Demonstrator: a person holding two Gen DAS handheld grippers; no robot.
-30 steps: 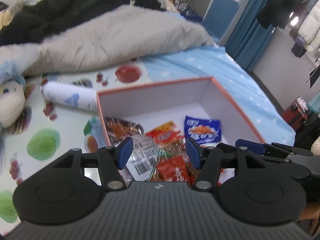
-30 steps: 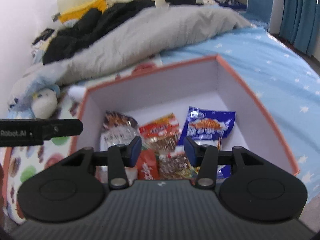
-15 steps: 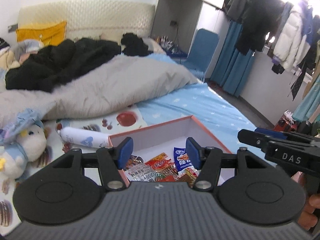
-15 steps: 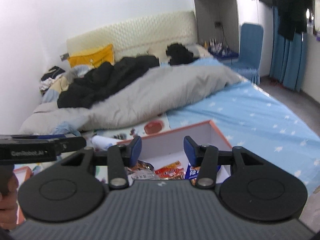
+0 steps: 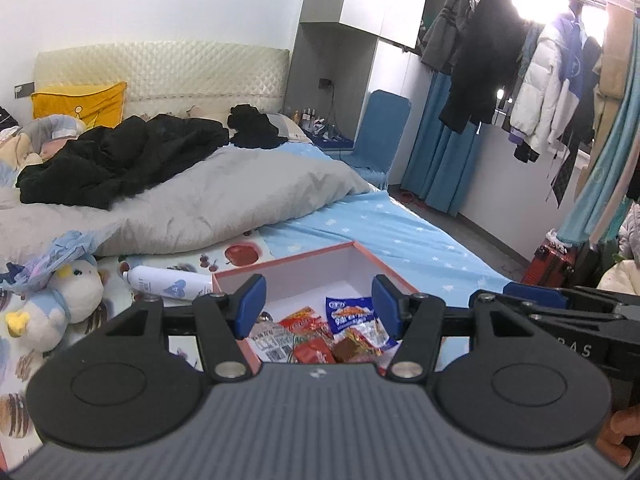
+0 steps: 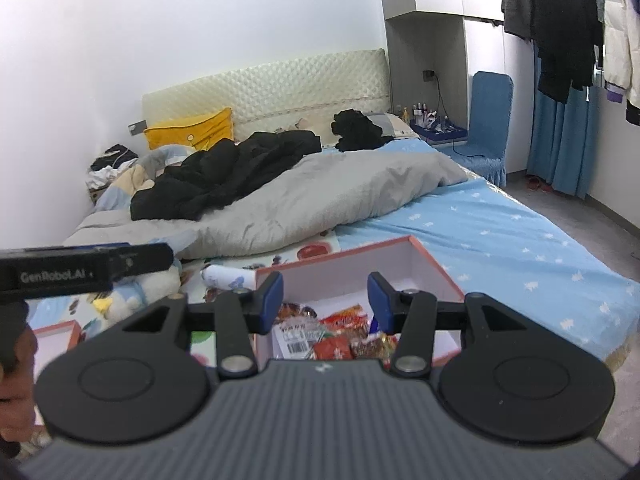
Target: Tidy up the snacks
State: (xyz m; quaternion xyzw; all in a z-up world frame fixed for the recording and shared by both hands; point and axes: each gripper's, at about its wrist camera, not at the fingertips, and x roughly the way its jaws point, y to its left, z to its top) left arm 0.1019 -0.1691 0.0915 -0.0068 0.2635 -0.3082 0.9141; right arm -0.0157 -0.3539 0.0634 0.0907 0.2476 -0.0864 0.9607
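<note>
- The orange-rimmed box (image 5: 362, 249) sits on the bed (image 5: 404, 236), and its near part is hidden behind each hand-held gripper's body in both views.
- The snacks are in the box: a blue packet (image 5: 352, 314), a red packet (image 5: 314, 351), an orange-red packet (image 5: 305, 316) and a clear packet with a barcode label (image 5: 272, 340), piled and overlapping; their print is too small to read.
- In the right wrist view the blue packet is mostly covered by the right pad, and only a sliver shows.
- The left hand-held gripper (image 5: 318, 306) is held above the box, tilted downward; its blue pads stand spread apart with nothing between them.
- The right hand-held gripper (image 6: 326, 298) is held likewise, angled down over the box; its pads are parted a little less widely and hold nothing.
- Each gripper shows at the edge of the other's view, side by side, cut off by the frame.
- A bit of the person's right hand (image 5: 620, 432) shows at the lower right edge of the left wrist view; the left hand (image 6: 14, 380) shows at the left edge of the right wrist view, mostly cut off.
- A white spray can (image 5: 168, 282) lies on its side just left of the box, near a plush toy (image 5: 52, 304).
- A second orange-rimmed piece (image 6: 56, 334) peeks out at lower left; whether it is a lid or another box, I cannot tell.
- A grey duvet (image 5: 208, 204) and black clothes (image 5: 120, 156) cover the far half of the bed.
</note>
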